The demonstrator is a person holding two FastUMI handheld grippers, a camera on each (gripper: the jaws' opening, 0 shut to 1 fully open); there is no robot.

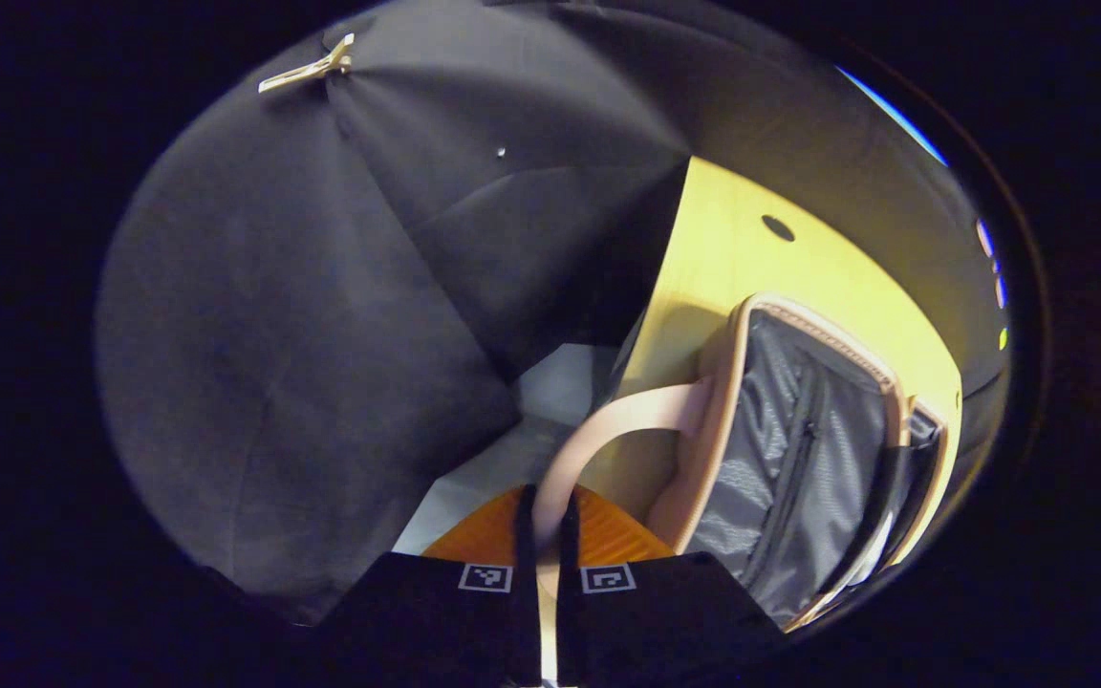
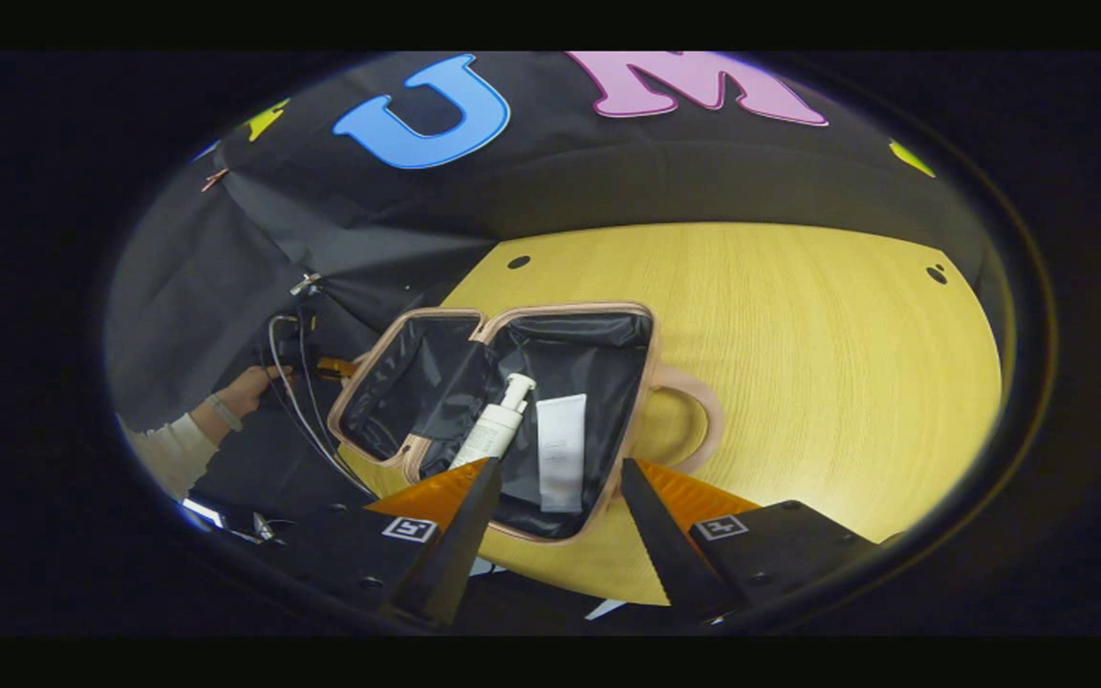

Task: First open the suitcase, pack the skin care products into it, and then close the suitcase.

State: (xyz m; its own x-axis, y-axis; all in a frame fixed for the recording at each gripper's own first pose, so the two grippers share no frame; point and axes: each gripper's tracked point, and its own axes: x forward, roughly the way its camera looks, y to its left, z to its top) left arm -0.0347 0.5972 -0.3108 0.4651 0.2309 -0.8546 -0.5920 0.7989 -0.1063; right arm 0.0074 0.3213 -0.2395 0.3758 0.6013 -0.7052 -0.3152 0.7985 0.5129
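The pink suitcase [image 2: 648, 382] lies open on the yellow table [image 2: 799, 363]. A white pump bottle [image 2: 496, 430] and a white tube [image 2: 561, 449] rest on its black lining. My right gripper [image 2: 558, 489] hovers open just in front of the case, apart from both products. The lid [image 2: 398, 382] stands raised at the left, and a person's hand [image 2: 247, 387] holds my left gripper beside it. In the left gripper view, my left gripper [image 1: 546, 524] is shut on the lid's pink handle [image 1: 627, 420]. The lid's grey zipped lining [image 1: 789, 459] faces me.
A second pink handle [image 2: 694, 420] sticks out of the case's right side over the table. Black cloth walls close in behind and to the left. Cables [image 2: 292, 382] hang near the hand. The table edge [image 1: 651, 315] drops off beside the lid.
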